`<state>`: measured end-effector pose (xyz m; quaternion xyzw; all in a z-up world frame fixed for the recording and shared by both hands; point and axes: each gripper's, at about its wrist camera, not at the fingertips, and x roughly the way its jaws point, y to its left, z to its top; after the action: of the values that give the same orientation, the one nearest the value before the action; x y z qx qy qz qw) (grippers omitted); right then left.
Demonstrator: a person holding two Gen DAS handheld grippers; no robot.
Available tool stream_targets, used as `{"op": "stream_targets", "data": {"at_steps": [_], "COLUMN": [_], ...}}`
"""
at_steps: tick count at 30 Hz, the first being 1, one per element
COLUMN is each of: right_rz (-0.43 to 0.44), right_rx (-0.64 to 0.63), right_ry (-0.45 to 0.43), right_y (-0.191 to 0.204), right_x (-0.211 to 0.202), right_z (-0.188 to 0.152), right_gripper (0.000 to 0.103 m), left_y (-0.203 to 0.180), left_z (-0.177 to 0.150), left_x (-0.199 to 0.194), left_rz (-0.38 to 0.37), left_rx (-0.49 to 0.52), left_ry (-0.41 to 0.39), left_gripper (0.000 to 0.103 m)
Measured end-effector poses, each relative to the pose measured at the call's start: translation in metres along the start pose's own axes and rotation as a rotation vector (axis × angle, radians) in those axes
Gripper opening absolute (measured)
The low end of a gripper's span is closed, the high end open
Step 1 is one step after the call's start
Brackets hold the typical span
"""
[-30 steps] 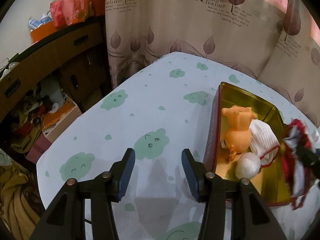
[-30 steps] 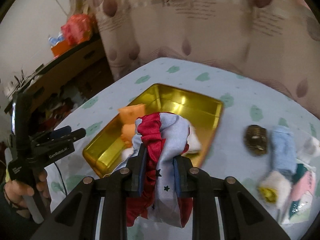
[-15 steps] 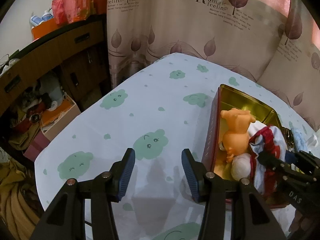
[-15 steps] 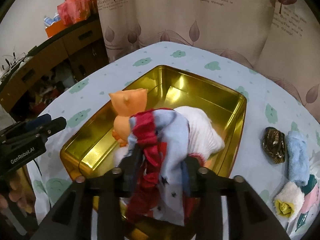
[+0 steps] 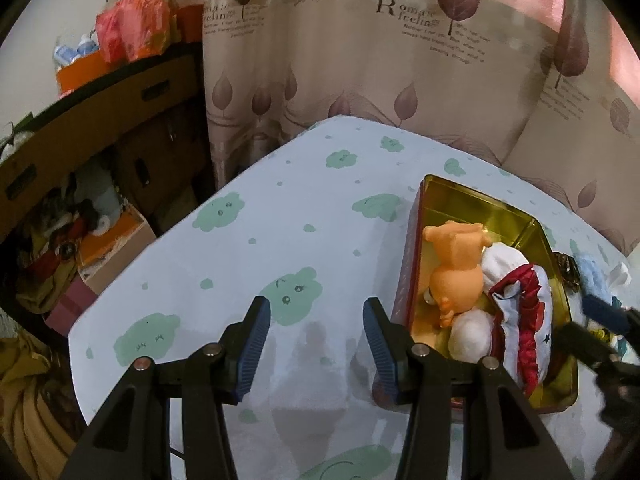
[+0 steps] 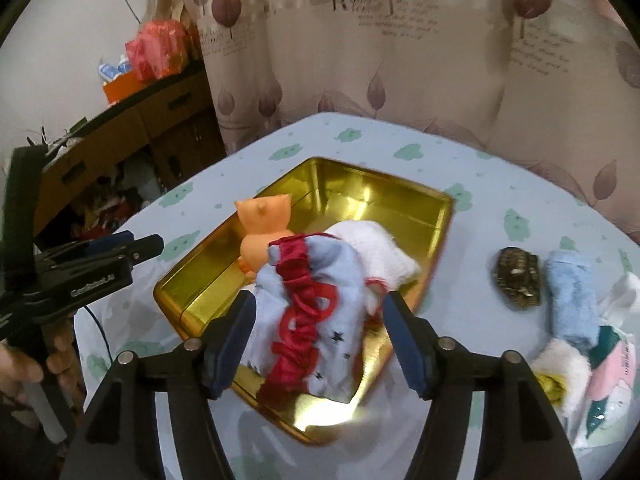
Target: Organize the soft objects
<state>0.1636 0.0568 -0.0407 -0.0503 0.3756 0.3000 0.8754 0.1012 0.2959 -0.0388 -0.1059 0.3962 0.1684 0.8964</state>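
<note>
1. Tablecloth (image 5: 312,240), pale blue with green clouds, covered the table before a leaf-print curtain (image 5: 400,60); cluttered shelves (image 5: 80,152) stood left.
2. Red-and-blue cloth (image 6: 316,312) lay in the gold tin (image 6: 376,204), between the right gripper (image 6: 318,338)'s opening jaws, untouched.
3. Left gripper (image 5: 316,344) hung open, empty, over the cloth.

We see the right tool (image 5: 600,332) only as a dark blur at the left wrist view's right edge, its jaws unreadable there. The gold tin (image 6: 372,200) hides most of the white ball (image 5: 470,334) and part of the orange toy (image 6: 262,226) under the red and blue cloth (image 6: 312,304). The soft pile (image 6: 588,364) at the right wrist view's edge is smeared and cut off; we cannot tell its pieces apart. The curtain lettering (image 6: 384,12) is too blurred to read.
</note>
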Motion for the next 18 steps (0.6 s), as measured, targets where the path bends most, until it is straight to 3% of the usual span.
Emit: {"op": "stream_targets", "data": {"at_steps": [9,14,18], "right_rz": [-0.103,-0.272,-0.381], "right_rx": [0.085,0.14,0.237], "right_ry": [-0.076,-0.075,-0.076], "right_y": [-0.062,-0.124,-0.18], "right_x": [-0.048,-0.074,-0.098], "right_z": [-0.018,-0.041,-0.066], "right_gripper": [0.063,0.067,0.068], "left_y": [-0.025,-0.05,-0.089], "left_z": [-0.001,-0.007,-0.013], "left_x": [-0.018,-0.029,-0.037], "left_rz": [-0.012,-0.026,-0.077], "left_rx": [0.124,0.202,0.294], "left_ry": [-0.095,-0.133,-0.112], "left_gripper": [0.049,0.05,0.05]}}
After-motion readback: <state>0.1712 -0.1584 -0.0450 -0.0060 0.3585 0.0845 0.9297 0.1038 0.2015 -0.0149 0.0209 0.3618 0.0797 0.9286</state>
